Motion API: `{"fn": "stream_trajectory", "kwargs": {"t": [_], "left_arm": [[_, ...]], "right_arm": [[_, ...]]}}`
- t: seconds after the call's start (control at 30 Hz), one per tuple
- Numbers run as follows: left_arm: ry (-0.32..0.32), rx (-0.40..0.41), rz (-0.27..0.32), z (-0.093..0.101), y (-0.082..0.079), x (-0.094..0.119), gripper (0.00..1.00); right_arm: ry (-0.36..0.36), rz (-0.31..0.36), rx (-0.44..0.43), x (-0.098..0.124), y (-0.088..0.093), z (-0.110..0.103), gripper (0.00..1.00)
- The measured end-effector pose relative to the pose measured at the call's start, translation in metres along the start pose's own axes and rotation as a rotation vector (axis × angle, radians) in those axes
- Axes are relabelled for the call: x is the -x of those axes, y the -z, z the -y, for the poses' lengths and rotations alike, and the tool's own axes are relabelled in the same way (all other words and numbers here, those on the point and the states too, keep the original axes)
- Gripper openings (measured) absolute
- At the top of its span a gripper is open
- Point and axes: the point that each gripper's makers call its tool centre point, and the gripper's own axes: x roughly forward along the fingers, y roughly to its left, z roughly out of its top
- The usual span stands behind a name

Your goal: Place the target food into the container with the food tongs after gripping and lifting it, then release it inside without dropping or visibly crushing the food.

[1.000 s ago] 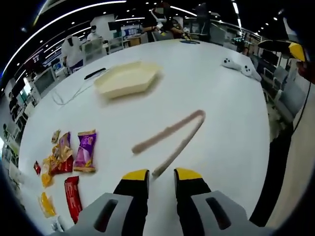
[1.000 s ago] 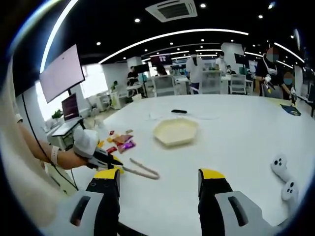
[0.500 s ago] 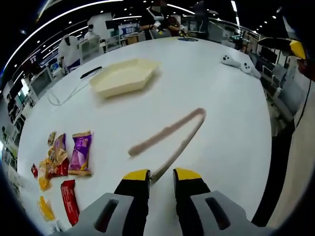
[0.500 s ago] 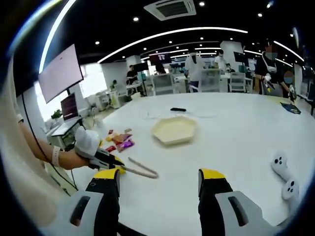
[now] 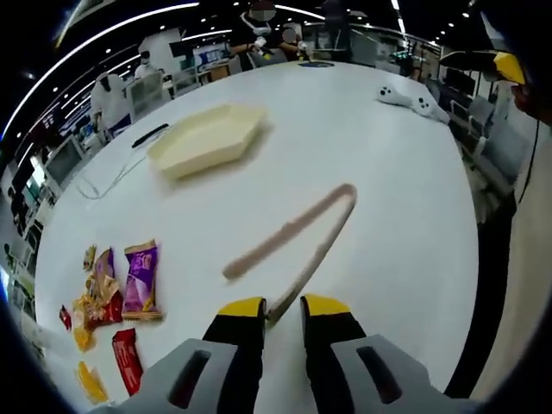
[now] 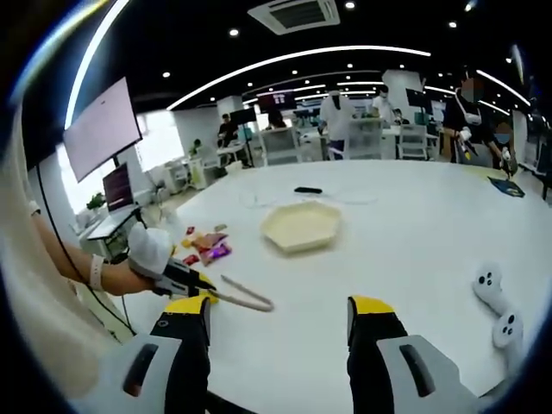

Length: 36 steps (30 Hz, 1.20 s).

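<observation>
Pinkish-brown food tongs (image 5: pixel 297 231) lie in a V on the white table (image 5: pixel 388 224), their hinge pointing away from me. The end of the nearer arm sits between the yellow tips of my left gripper (image 5: pixel 282 309), whose jaws stand a little apart and do not press on it. A cream hexagonal container (image 5: pixel 207 138) rests further back. Several snack packets lie at the left, among them a purple one (image 5: pixel 141 280) and a red one (image 5: pixel 128 358). In the right gripper view, my right gripper (image 6: pixel 278 315) is wide open and holds nothing. There the left gripper (image 6: pixel 194 286) meets the tongs (image 6: pixel 246 297), with the container (image 6: pixel 302 226) and packets (image 6: pixel 207 250) beyond.
White game controllers (image 5: pixel 410 99) (image 6: pixel 496 302) lie near the table's right edge. A black device (image 5: pixel 148 133) with a cable lies behind the container. A gloved hand (image 6: pixel 151 250) holds the left gripper. People, desks and chairs stand far behind the table.
My left gripper has crept forward, so the tongs' nearer arm end now lies between its tips, and its jaws have narrowed slightly. The right gripper has stayed wide open.
</observation>
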Motion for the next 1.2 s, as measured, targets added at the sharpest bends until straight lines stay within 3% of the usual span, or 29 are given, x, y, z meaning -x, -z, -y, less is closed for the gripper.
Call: {"fn": "stream_trajectory", "kwargs": {"t": [0.23, 0.87, 1.2], "left_arm": [[0.008, -0.066, -0.006, 0.000, 0.001, -0.001, 0.09], [0.063, -0.103, 0.006, 0.001, 0.000, -0.001, 0.07], [0.079, -0.181, 0.000, 0.003, 0.000, 0.000, 0.04]], "right_arm": [[-0.006, -0.002, 0.001, -0.001, 0.001, 0.000, 0.63], [0.002, -0.008, -0.021, -0.009, 0.001, 0.002, 0.63], [-0.005, -0.007, -0.017, -0.016, -0.003, -0.002, 0.62]]}}
